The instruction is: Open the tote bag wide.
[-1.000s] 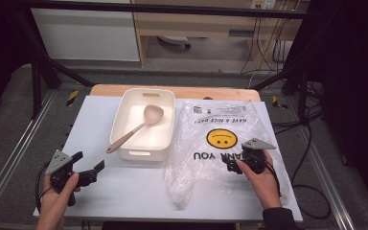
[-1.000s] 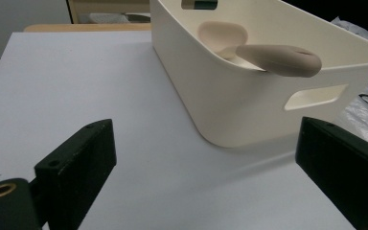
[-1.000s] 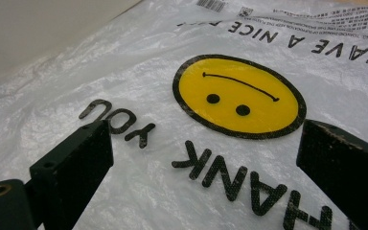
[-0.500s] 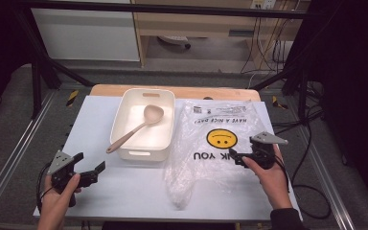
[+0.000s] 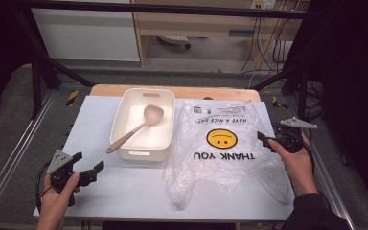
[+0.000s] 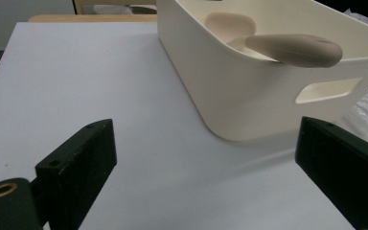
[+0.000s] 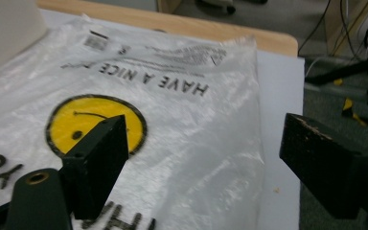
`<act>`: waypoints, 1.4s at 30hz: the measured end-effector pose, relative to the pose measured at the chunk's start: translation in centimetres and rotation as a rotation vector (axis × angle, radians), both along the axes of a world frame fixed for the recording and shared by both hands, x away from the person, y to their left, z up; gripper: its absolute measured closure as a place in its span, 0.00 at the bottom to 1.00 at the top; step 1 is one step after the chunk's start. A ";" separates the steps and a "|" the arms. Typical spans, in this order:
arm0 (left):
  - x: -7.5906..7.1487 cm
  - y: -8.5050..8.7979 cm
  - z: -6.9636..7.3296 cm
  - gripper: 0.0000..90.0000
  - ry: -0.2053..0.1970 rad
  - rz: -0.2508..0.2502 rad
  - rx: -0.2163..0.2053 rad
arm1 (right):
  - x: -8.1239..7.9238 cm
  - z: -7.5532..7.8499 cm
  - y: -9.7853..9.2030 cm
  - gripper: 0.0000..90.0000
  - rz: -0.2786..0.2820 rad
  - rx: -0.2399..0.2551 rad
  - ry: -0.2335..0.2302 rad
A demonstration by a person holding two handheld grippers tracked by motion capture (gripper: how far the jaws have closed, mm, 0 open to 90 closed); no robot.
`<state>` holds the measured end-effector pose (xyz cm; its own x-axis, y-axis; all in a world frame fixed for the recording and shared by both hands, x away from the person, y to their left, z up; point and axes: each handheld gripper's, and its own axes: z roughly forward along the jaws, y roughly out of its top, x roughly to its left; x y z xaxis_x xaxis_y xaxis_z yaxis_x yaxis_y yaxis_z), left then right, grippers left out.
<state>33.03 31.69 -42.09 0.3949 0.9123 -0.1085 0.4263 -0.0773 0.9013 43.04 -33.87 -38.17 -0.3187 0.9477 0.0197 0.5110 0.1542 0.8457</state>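
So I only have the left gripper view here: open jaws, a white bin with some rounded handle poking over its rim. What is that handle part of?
Observer: A spoon lying in the bin, bowl toward the far end.
Operator: What's the clear plastic at my right edge?
Observer: A flat plastic bag printed with a yellow smiley and THANK YOU.
Operator: Where's the other gripper?
Observer: The right gripper sits at the bag's right edge, jaws open and just closing a little, nothing between them.

Grey floor (image 5: 19, 110) around the table, wooden shelving (image 5: 196, 24) behind, cables (image 5: 268, 52) perhaps trailing at right.
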 end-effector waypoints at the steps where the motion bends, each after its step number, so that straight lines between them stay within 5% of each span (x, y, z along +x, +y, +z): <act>1: 0.0 0.0 0.0 0.07 0.001 0.000 0.002 | 0.5 -0.4 -0.6 0.23 -0.008 0.047 0.026; 2: 0.0 0.0 0.0 0.07 0.003 0.002 0.003 | 0.9 -0.9 -1.1 0.24 -0.018 0.082 0.047; 14: 0.1 0.0 -0.3 0.08 0.018 0.007 0.013 | 5.2 -5.8 -2.6 0.34 -0.080 0.041 0.149; 22: 0.2 0.1 -0.4 0.08 0.026 0.012 0.018 | 5.5 -6.8 -2.6 0.51 -0.039 0.042 0.183; 29: 0.1 0.1 -0.3 0.08 0.025 0.017 0.014 | 5.3 -7.1 -1.9 0.79 -0.023 -0.038 0.190; 34: 0.1 0.1 -0.4 0.09 0.030 0.013 0.019 | 5.3 -7.2 -1.9 1.00 -0.027 -0.033 0.185; 42: 0.1 0.1 -0.4 0.09 0.031 0.015 0.024 | 6.2 -7.3 -1.7 1.00 -0.094 0.019 0.163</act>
